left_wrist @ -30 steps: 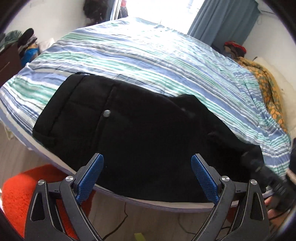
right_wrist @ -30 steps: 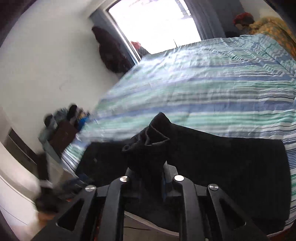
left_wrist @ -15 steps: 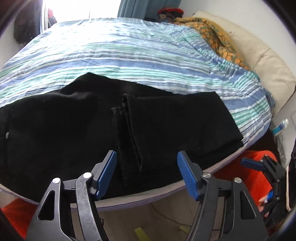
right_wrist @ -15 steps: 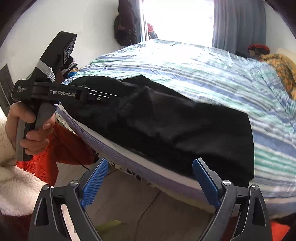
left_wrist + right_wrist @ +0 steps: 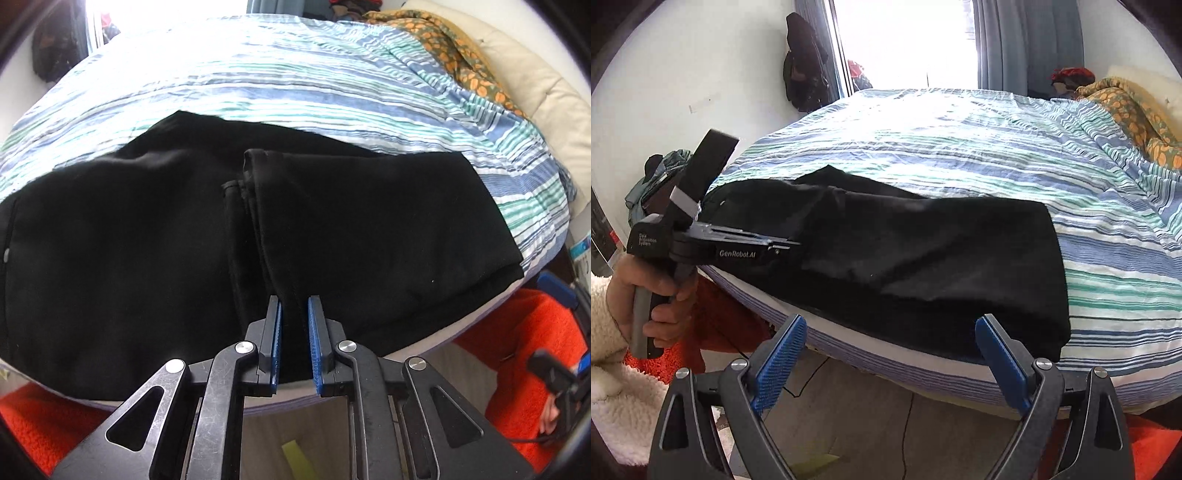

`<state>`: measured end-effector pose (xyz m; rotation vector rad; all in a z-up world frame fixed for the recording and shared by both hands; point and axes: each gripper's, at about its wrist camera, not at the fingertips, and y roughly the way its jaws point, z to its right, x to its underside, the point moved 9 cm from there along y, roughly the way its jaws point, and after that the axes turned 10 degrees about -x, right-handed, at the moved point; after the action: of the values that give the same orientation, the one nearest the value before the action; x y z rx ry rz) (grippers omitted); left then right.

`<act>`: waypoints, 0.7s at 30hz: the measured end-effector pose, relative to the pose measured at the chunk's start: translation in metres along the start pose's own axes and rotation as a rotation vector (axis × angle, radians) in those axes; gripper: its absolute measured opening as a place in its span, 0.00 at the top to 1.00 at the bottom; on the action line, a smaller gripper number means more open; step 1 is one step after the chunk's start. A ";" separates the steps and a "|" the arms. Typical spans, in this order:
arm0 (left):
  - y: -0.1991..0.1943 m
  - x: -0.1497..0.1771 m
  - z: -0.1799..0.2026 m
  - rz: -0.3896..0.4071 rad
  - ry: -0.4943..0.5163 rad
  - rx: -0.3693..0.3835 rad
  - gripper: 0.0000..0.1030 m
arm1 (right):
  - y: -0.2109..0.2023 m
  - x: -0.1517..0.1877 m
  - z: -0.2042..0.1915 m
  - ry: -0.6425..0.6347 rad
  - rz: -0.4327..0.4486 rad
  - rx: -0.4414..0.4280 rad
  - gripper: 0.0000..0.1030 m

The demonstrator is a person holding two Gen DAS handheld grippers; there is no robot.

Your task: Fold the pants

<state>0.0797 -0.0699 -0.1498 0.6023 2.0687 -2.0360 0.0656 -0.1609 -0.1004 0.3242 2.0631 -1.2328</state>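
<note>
The black pants (image 5: 332,229) lie folded over on the striped bedspread (image 5: 295,74), close along the near edge of the bed, with the leg hems lying on top near the middle of the garment and running toward 12 o'clock in the left wrist view. The left gripper (image 5: 294,343) sits at 6 o'clock in its own view, its blue fingers (image 5: 276,343) drawn narrow and pinching the near end of the hem fold between them. In the right wrist view the same gripper reaches in from 9 o'clock, held by the person's hand (image 5: 646,295) in a fleecy white sleeve (image 5: 613,369), its tip buried in the dark cloth. The right gripper (image 5: 886,365) hangs off the bed edge at 6 o'clock, its blue fingers (image 5: 779,362) spread wide with nothing between them, the folded end of the pants just beyond. An orange patterned blanket (image 5: 461,48) and a cream pillow (image 5: 535,74) lie at 2 o'clock. An orange rug (image 5: 524,369) covers the floor below the bed. Blue-grey curtains (image 5: 1015,40) flank the bright window at 12 o'clock.
</note>
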 end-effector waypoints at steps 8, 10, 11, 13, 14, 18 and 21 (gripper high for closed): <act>-0.018 -0.005 -0.013 0.054 -0.055 -0.023 0.29 | -0.005 -0.046 0.062 0.117 0.083 0.057 0.11; -0.028 -0.008 -0.023 0.079 -0.077 -0.032 0.27 | 0.002 -0.056 0.075 0.119 0.067 0.077 0.12; -0.031 -0.010 -0.028 0.086 -0.089 -0.045 0.27 | 0.009 -0.057 0.079 0.114 0.052 0.074 0.15; -0.036 -0.015 -0.040 0.096 -0.120 -0.083 0.27 | 0.028 -0.051 0.079 0.107 0.008 0.043 0.18; -0.039 -0.017 -0.044 0.100 -0.133 -0.097 0.27 | 0.042 -0.043 0.078 0.104 -0.033 0.032 0.18; -0.054 -0.033 -0.031 0.151 -0.108 -0.095 0.19 | 0.085 -0.003 0.073 0.060 -0.200 0.083 0.19; -0.054 -0.044 -0.002 0.170 -0.028 -0.080 0.15 | 0.086 -0.004 0.075 0.067 -0.192 0.096 0.16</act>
<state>0.0979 -0.0740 -0.0828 0.7055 1.9977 -1.8488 0.1470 -0.1792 -0.1782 0.2173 2.1354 -1.4572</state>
